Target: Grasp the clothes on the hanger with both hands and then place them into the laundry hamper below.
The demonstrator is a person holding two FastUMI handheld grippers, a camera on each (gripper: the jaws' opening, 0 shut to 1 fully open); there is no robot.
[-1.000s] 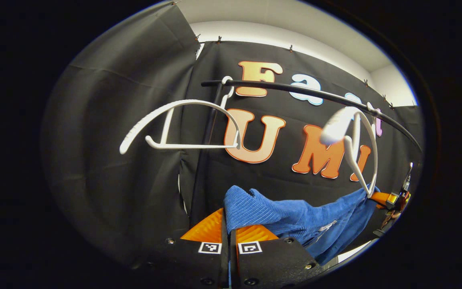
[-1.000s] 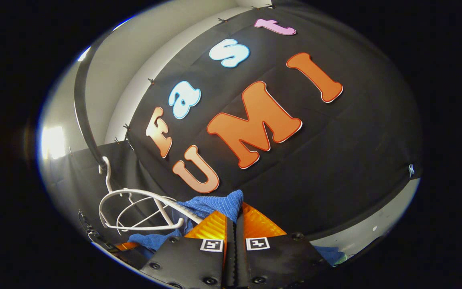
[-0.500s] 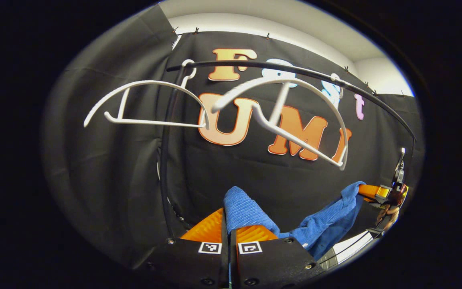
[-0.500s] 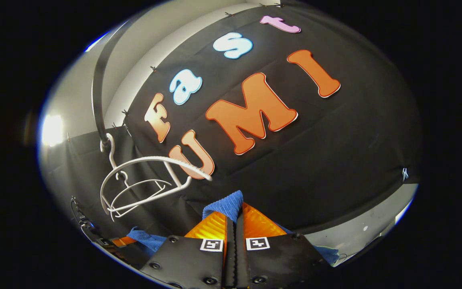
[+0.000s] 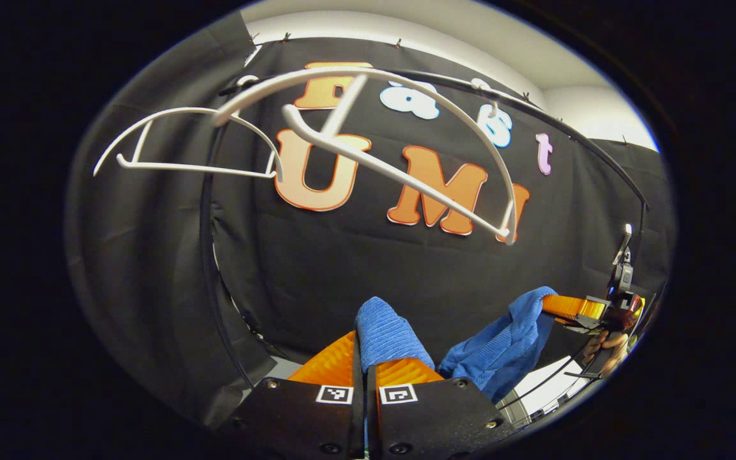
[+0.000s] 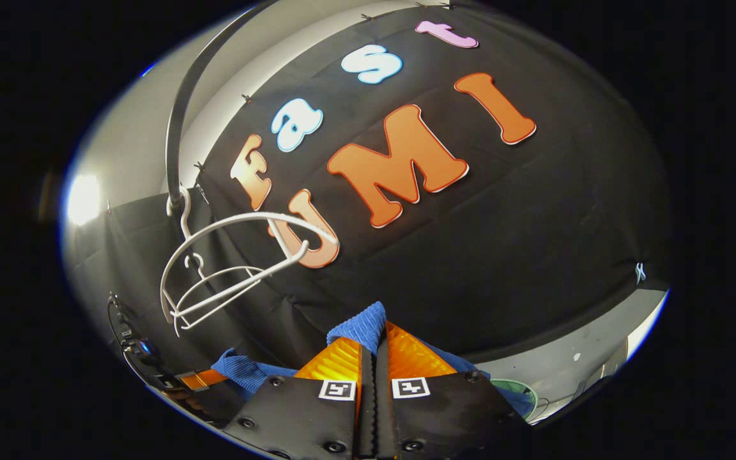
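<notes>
The blue garment (image 5: 386, 332) hangs off the hangers, stretched between both grippers. My left gripper (image 5: 364, 350) is shut on one bunched end of it. At the right edge of the left gripper view, my right gripper (image 5: 571, 307) pinches the other end (image 5: 502, 345), with a hand (image 5: 604, 348) behind it. In the right gripper view, my right gripper (image 6: 374, 344) is shut on a blue fold (image 6: 360, 326), and my left gripper (image 6: 197, 379) holds the cloth (image 6: 243, 372) at the lower left. Two bare white hangers (image 5: 368, 147) (image 5: 183, 144) hang on the black rail (image 5: 572, 137) above.
The white hangers (image 6: 227, 262) hook on the curved black rail (image 6: 179, 121), up and to the left in the right gripper view. A pale green rim (image 6: 522, 388) peeks out low at the right, over a light floor (image 6: 572, 358). Black cloth walls close the back and left.
Both grippers have come down with the blue garment, which has slipped off the near hanger. That hanger has swung round bare, and the rail and hangers now sit higher in both views.
</notes>
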